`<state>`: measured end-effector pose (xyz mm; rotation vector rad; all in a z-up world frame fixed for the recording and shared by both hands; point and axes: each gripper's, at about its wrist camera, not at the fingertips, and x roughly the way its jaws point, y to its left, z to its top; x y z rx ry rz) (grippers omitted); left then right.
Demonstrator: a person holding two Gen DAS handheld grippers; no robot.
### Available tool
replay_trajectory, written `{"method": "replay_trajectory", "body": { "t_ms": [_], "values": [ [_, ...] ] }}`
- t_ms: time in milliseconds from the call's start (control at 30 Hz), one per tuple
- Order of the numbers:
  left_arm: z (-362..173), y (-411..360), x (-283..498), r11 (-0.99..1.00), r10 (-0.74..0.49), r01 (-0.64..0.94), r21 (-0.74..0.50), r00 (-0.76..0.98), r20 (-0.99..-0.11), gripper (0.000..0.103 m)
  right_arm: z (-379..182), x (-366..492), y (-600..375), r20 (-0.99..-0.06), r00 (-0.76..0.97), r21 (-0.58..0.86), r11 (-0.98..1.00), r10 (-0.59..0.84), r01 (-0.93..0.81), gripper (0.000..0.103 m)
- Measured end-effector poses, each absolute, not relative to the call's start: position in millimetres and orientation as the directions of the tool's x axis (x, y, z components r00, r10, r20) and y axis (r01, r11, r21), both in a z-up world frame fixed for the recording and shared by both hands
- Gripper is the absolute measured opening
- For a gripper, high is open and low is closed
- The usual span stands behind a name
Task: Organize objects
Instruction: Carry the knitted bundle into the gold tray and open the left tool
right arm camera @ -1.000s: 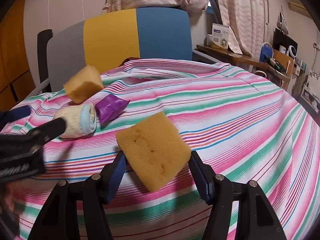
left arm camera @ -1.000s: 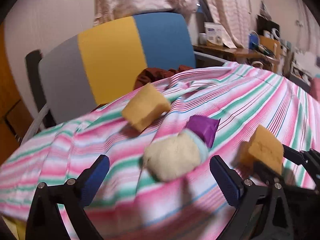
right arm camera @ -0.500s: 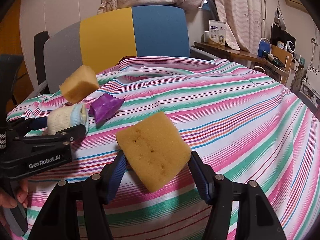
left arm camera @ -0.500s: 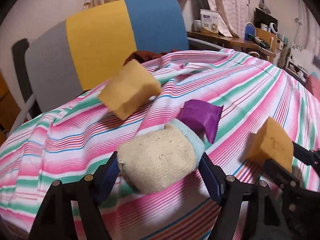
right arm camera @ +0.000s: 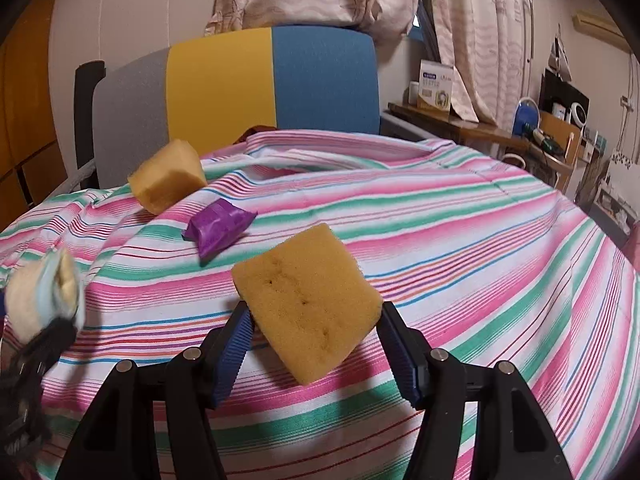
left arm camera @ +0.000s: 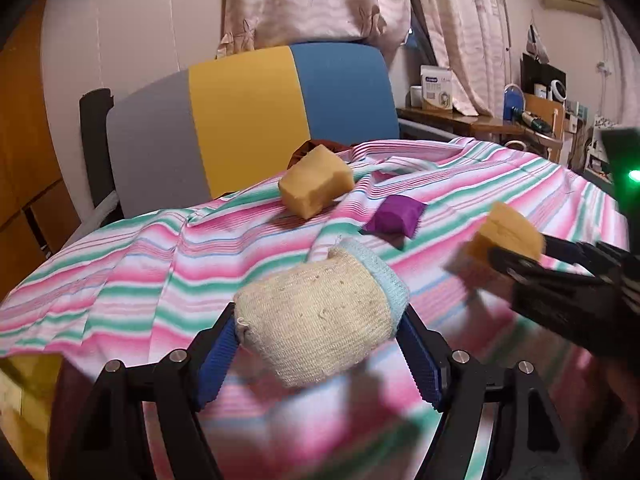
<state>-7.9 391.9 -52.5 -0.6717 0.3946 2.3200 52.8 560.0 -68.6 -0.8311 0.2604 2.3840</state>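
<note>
Left hand-held gripper (left arm camera: 320,344) pinching a rolled sock (left arm camera: 316,320), lifted above the striped cloth (left arm camera: 160,264). Right hand-held gripper (right arm camera: 314,344) clamped on a yellow sponge (right arm camera: 306,300). Second sponge (right arm camera: 168,176) and purple packet (right arm camera: 218,226) lying on the cloth.

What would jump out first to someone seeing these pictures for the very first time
Each gripper holds something over the pink and green striped cloth: the left gripper is clamped on a cream rolled sock, and the right gripper grips a yellow sponge tilted on its corner. Farther back on the cloth lie a second sponge and a purple packet, with a grey, yellow and blue chair back behind.
</note>
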Motion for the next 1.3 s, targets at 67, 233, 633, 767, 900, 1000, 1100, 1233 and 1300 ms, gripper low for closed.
{"method": "replay_trajectory", "body": {
  "t_ms": [67,233,633,767,900,1000,1100,1233,1300],
  "values": [
    [-49,383,4,-0.721,0.542,-0.688,0.083,-0.634,-0.552,0.076,-66,53,556,-0.609,-0.638,-0.016,-0.812,0.471,-0.584,0.064],
    [-40,354,23,-0.742,0.552,-0.670,0.012,-0.622,-0.555,0.077,-63,52,549,-0.598,-0.660,-0.029,-0.835,0.455,-0.549,0.064],
    [-9,254,27,-0.821,0.522,-0.559,-0.115,-0.654,-0.548,0.077,-62,45,534,-0.593,-0.657,-0.098,-0.852,0.465,-0.514,0.064],
    [2,217,18,-0.854,0.495,-0.498,-0.153,-0.683,-0.537,0.077,-63,42,529,-0.600,-0.651,-0.126,-0.858,0.465,-0.497,0.064],
    [5,185,3,-0.883,0.458,-0.429,-0.193,-0.692,-0.558,0.077,-63,38,526,-0.610,-0.641,-0.149,-0.862,0.466,-0.485,0.064],
    [5,155,-9,-0.907,0.421,-0.351,-0.234,-0.710,-0.565,0.077,-63,37,524,-0.616,-0.634,-0.160,-0.862,0.468,-0.481,0.063],
    [5,129,-20,-0.923,0.383,-0.288,-0.254,-0.726,-0.571,0.077,-61,38,520,-0.617,-0.633,-0.177,-0.867,0.467,-0.466,0.063],
    [-1,102,-39,-0.940,0.332,-0.205,-0.272,-0.727,-0.601,0.077,-59,42,511,-0.616,-0.635,-0.203,-0.873,0.466,-0.444,0.063],
    [-6,94,-52,-0.943,0.317,-0.167,-0.288,-0.711,-0.627,0.077,-58,44,506,-0.616,-0.638,-0.212,-0.877,0.462,-0.431,0.063]
  ]
}}
